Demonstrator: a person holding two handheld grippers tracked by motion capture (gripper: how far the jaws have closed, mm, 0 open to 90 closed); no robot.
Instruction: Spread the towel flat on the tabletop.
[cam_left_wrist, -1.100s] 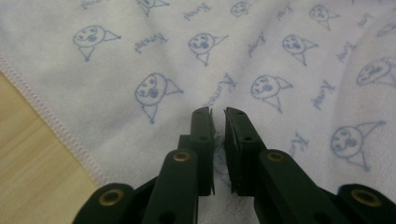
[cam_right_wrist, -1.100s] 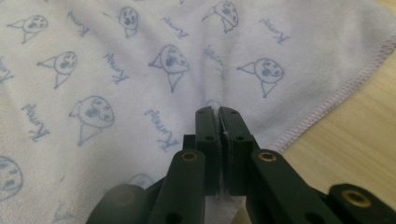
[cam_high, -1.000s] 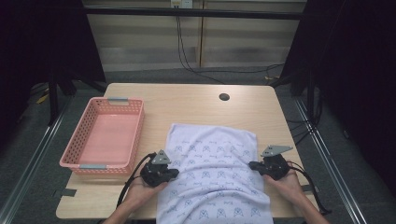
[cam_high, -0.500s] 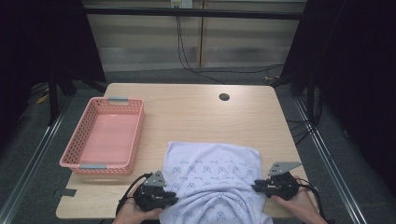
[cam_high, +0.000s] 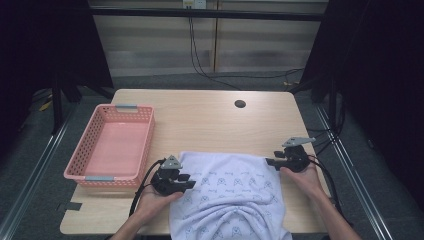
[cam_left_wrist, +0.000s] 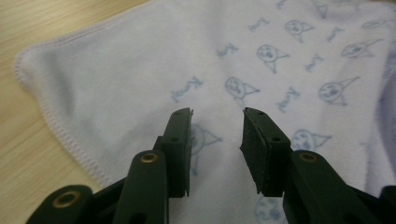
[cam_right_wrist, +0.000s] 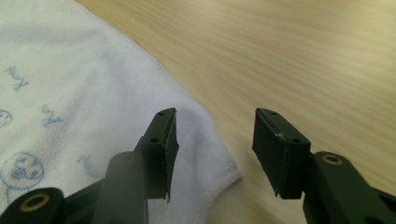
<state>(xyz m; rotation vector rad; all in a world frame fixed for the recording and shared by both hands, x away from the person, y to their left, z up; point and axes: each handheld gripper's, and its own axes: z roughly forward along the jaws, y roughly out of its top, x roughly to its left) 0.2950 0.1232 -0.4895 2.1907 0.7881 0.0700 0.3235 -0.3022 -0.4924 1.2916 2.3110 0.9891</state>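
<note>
A white towel (cam_high: 230, 195) printed with small blue figures lies at the front middle of the wooden table (cam_high: 210, 125), its near part hanging over the front edge. My left gripper (cam_high: 190, 181) is at the towel's far left corner. In the left gripper view it (cam_left_wrist: 217, 114) stands open just above the cloth (cam_left_wrist: 140, 70), gripping nothing. My right gripper (cam_high: 268, 161) is at the far right corner. In the right gripper view it (cam_right_wrist: 215, 116) is open, one jaw over the towel's corner (cam_right_wrist: 70, 93), the other over bare wood (cam_right_wrist: 280, 56).
A pink plastic basket (cam_high: 117, 147) with nothing in it stands on the table's left side. A round dark cable hole (cam_high: 240, 104) sits near the far edge. Bare wood stretches beyond the towel. Dark floor and cables surround the table.
The towel slid toward the front edge, with more of it hanging over. Both grippers drew back toward the person, then moved out to the towel's far corners.
</note>
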